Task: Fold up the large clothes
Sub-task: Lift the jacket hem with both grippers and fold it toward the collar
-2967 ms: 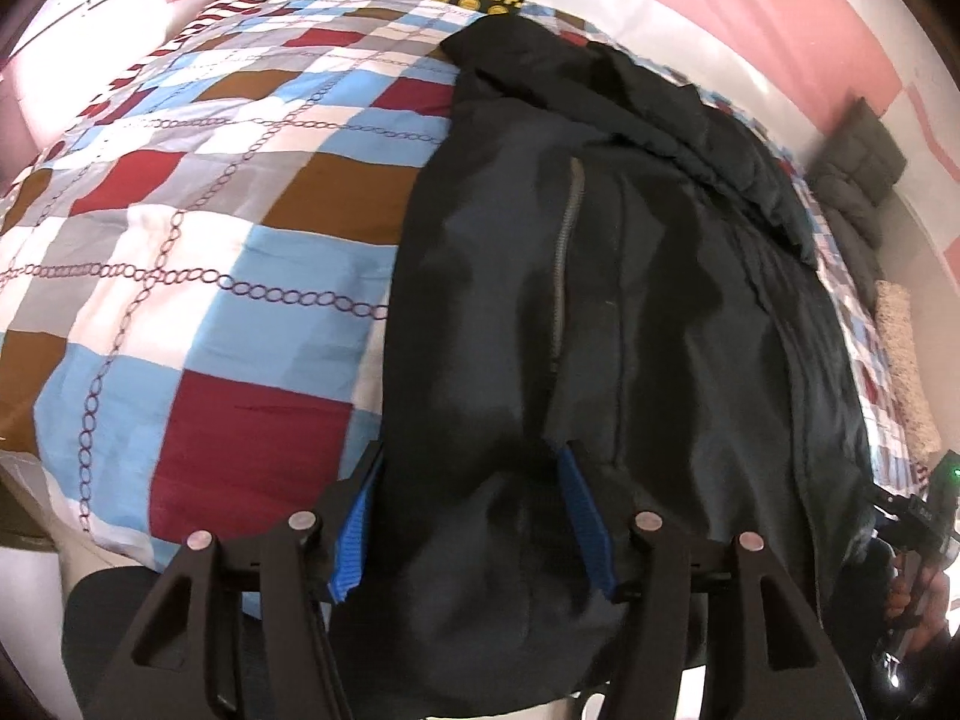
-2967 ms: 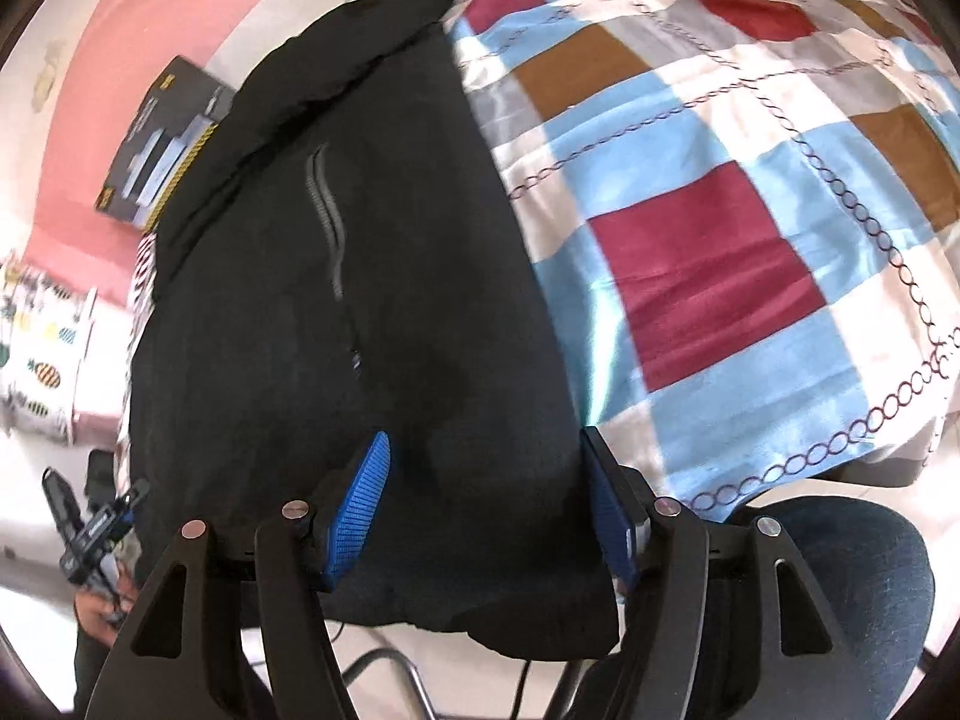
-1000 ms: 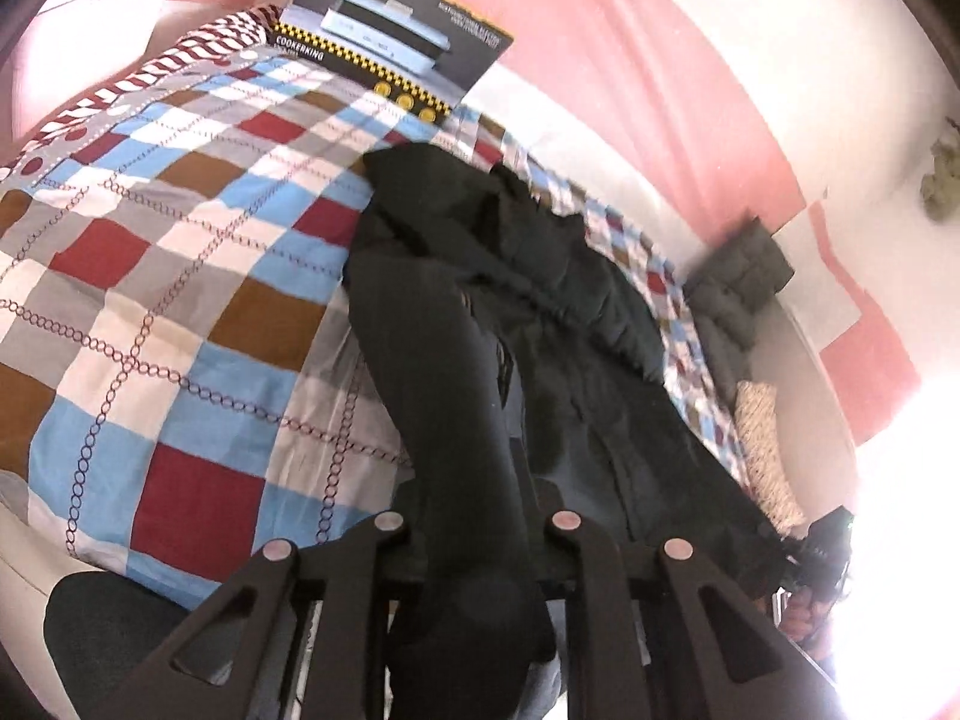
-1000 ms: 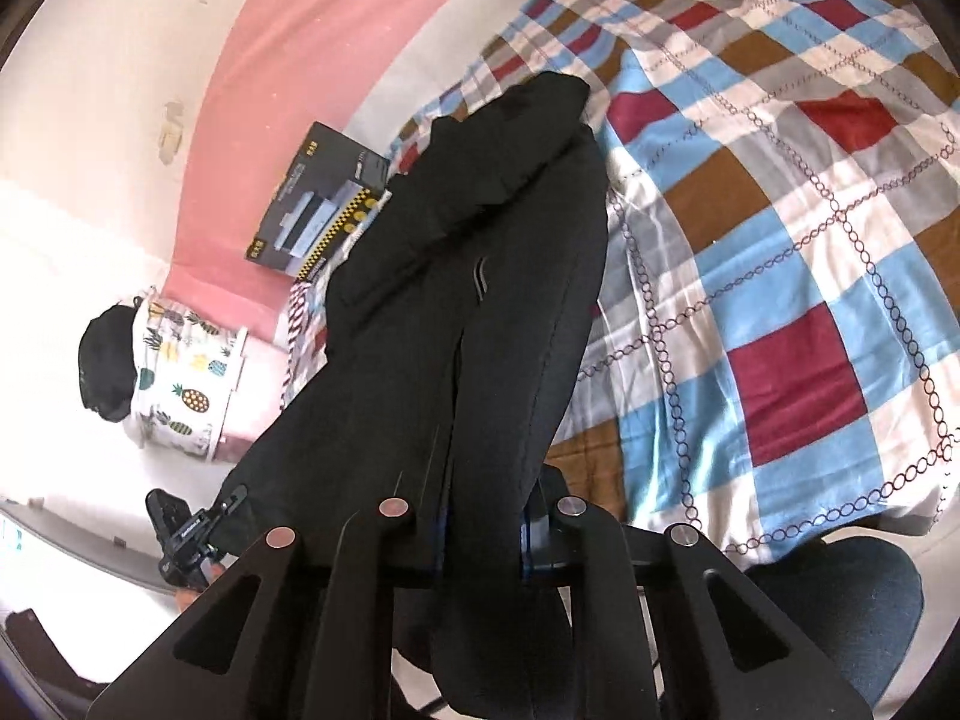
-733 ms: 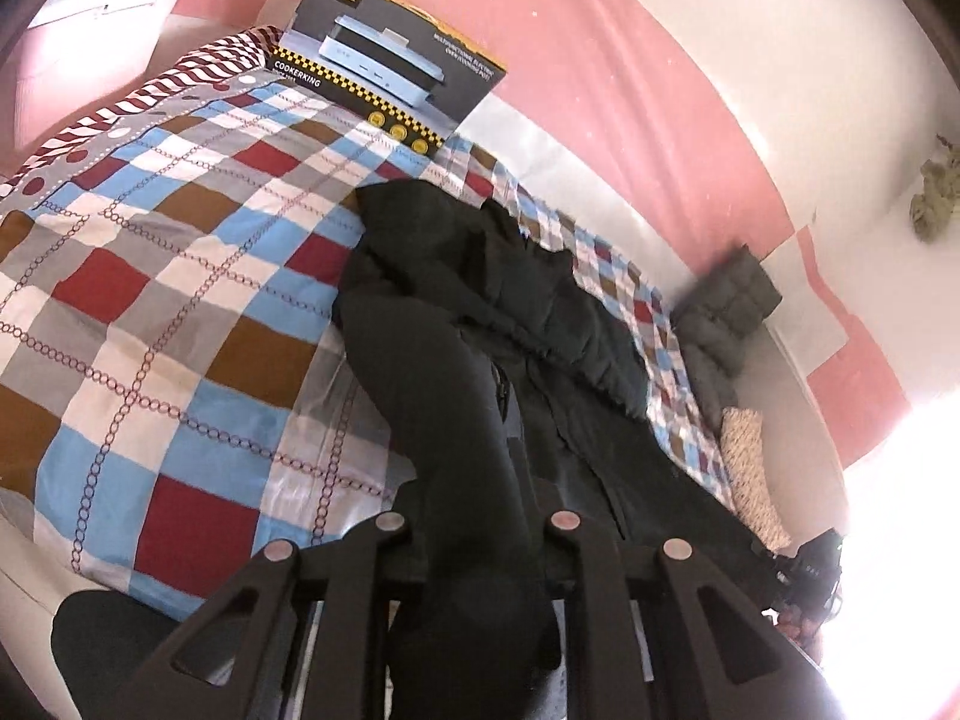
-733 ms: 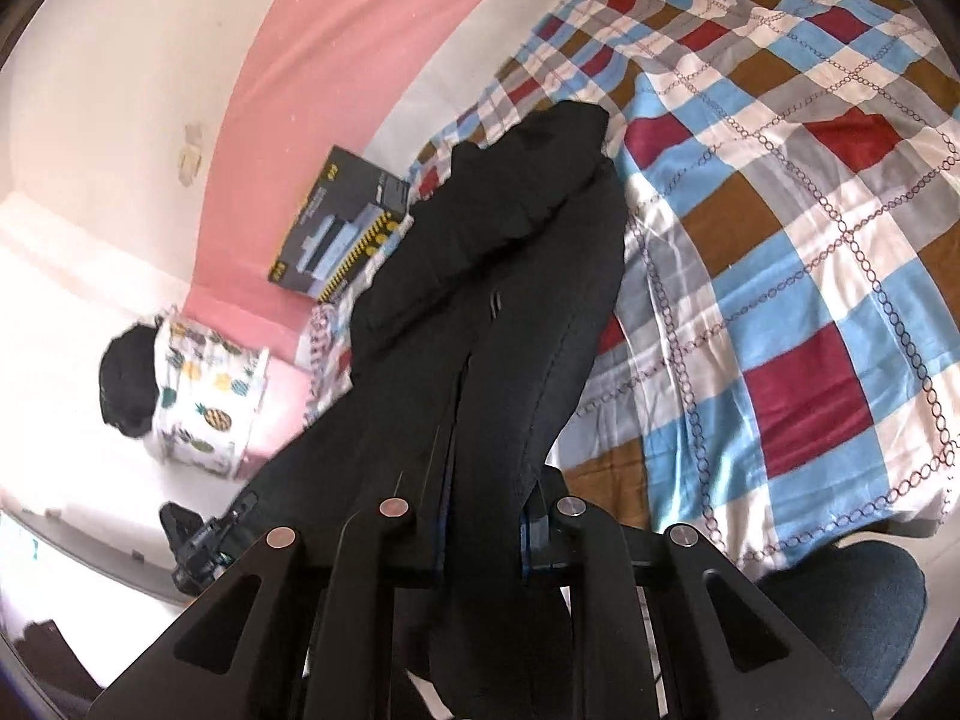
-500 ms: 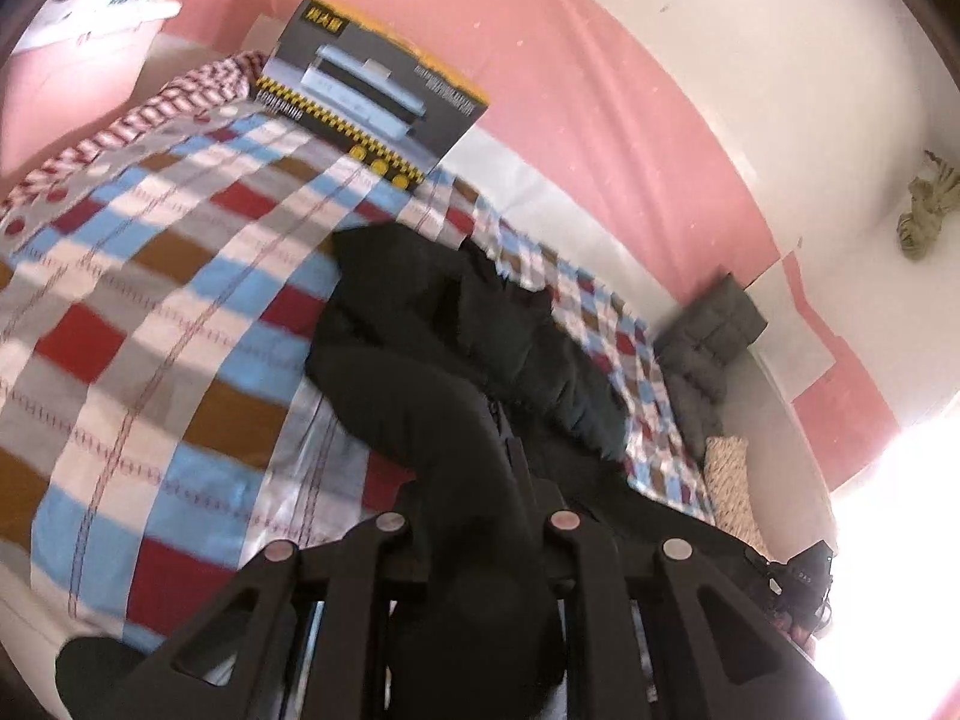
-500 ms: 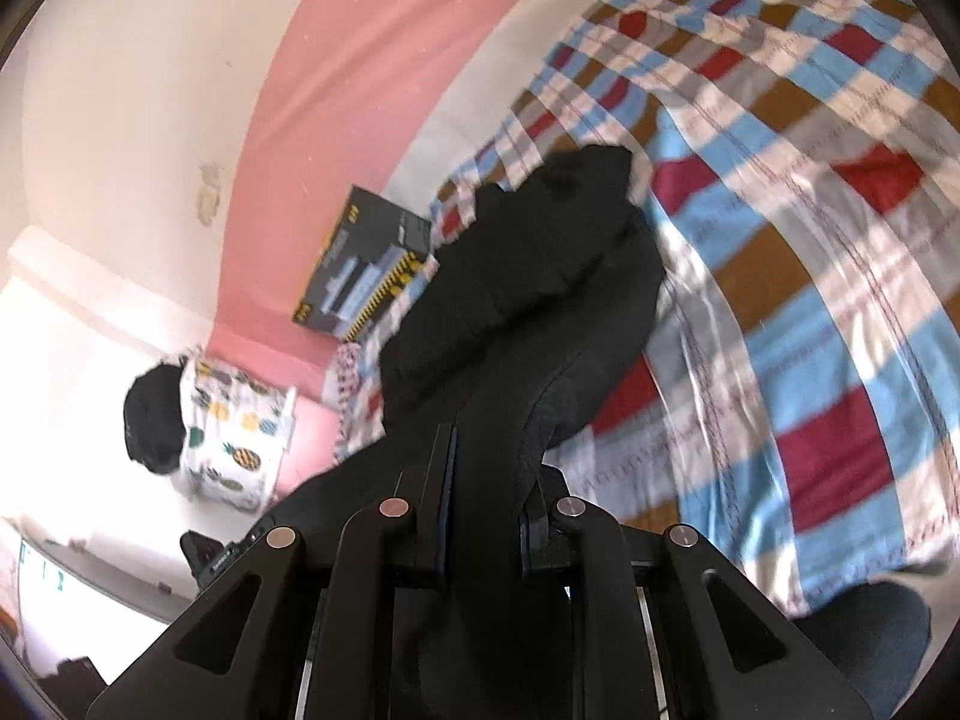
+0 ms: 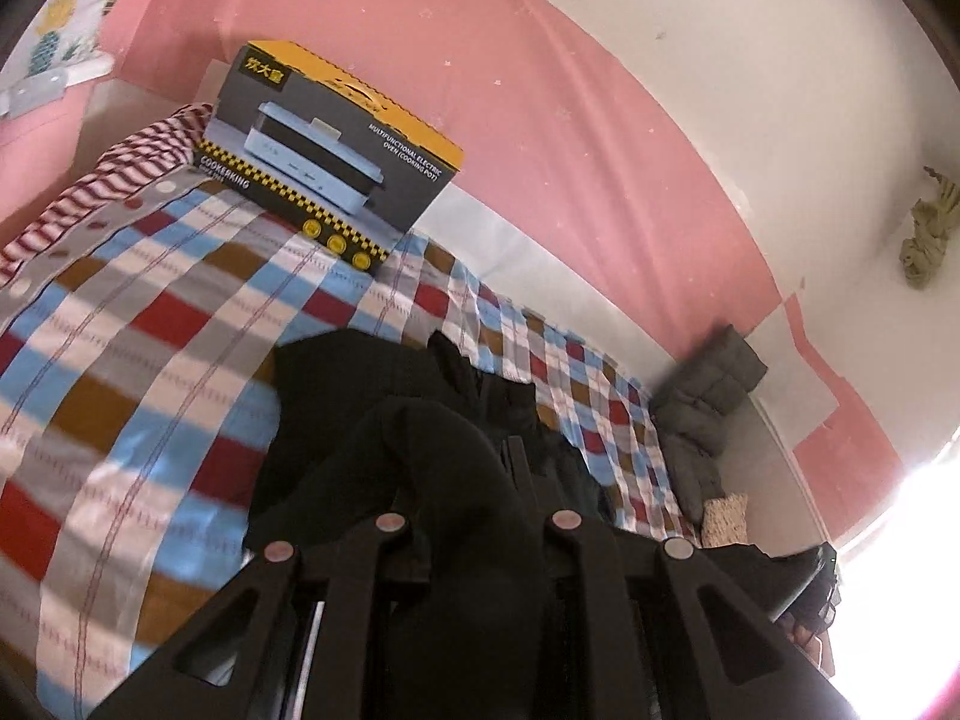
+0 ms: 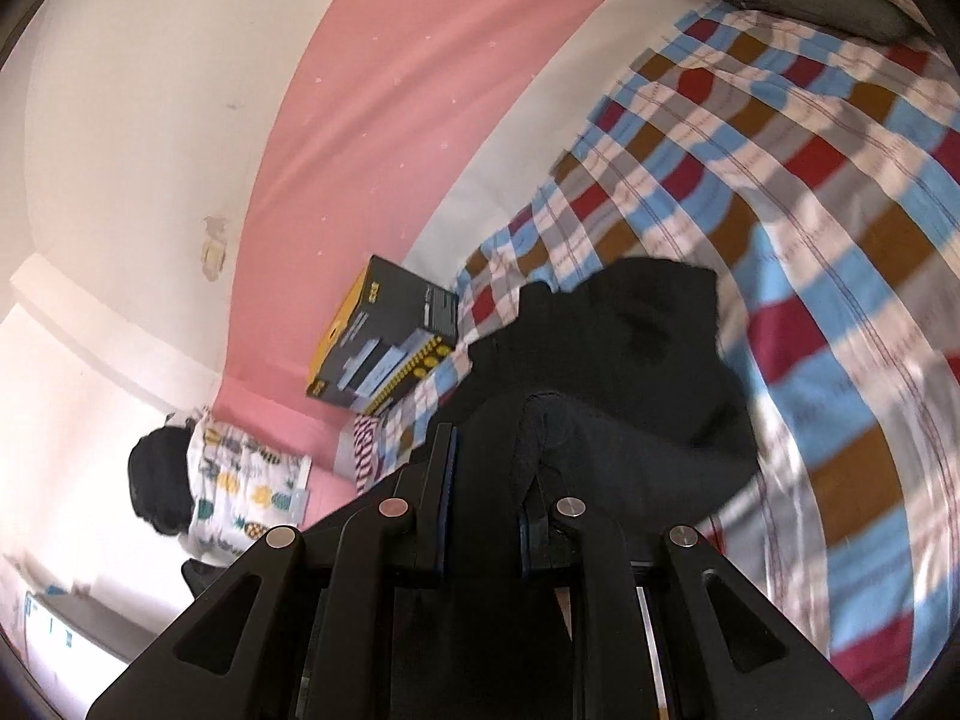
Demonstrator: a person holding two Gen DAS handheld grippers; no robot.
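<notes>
Clamping black jacket (image 9: pixel 420 480) hem in left gripper (image 9: pixel 474 516), jaws pinched tight on fabric. Same for right gripper (image 10: pixel 480 516), narrow gap stuffed with cloth. Rest draped on checked bedspread (image 9: pixel 150 360); cooker box (image 9: pixel 336 150) at wall.

Daylight blows out to white glare at the right of the left claw (image 9: pixel 474 504), the quilt (image 9: pixel 150 360) smears with motion blur, and fisheye bends every edge.

A home bedroom: a bed with a checked quilt (image 9: pixel 150 360) against a pink wall (image 9: pixel 510 78).
</notes>
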